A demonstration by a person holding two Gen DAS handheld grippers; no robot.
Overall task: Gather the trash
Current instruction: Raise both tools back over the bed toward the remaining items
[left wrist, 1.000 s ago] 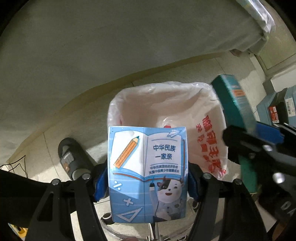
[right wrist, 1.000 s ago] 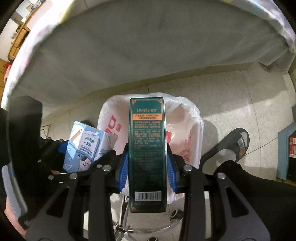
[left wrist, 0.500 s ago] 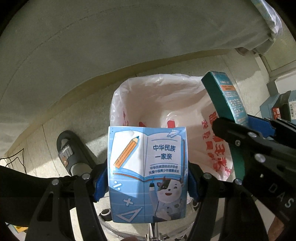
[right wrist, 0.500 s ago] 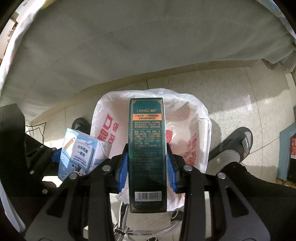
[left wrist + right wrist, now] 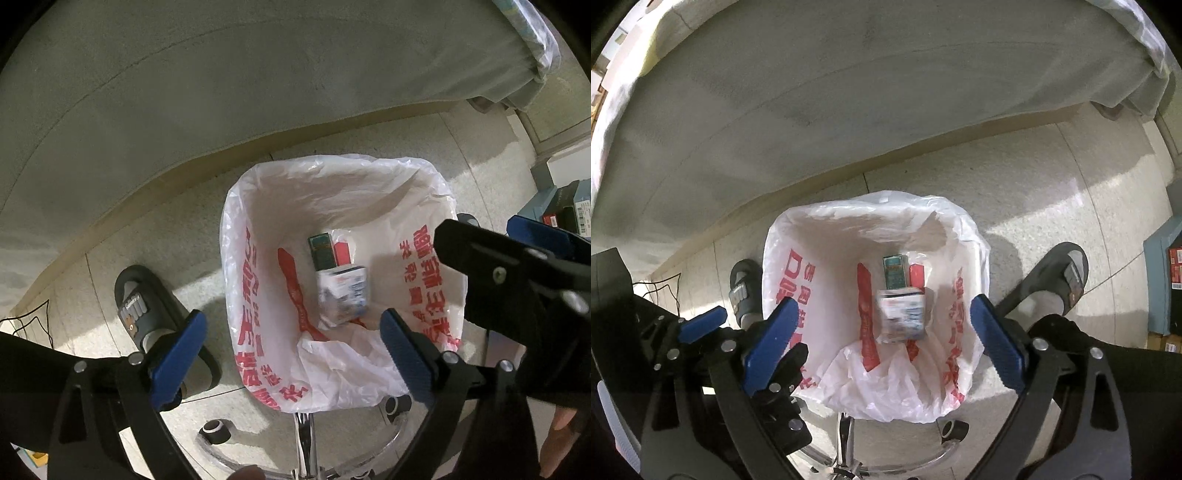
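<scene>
**Now clear the bin cleanly**

Both tools, left tool (image 5: 291,339) and right tool (image 5: 882,325), gape wide and empty over the lined bin (image 5: 783,258). Green box (image 5: 894,272) and milk carton (image 5: 903,314) lie inside; lift straight up, avoiding the liner.

White plastic bag lining bin (image 5: 332,206), red printed characters. Dark green rectangular box (image 5: 322,252) with teal panel. White-blue carton (image 5: 902,314), red stripe. Blue pads on black gripper fingers (image 5: 772,339). Dark grey slipper (image 5: 138,306). Speckled beige floor (image 5: 1052,177).
</scene>
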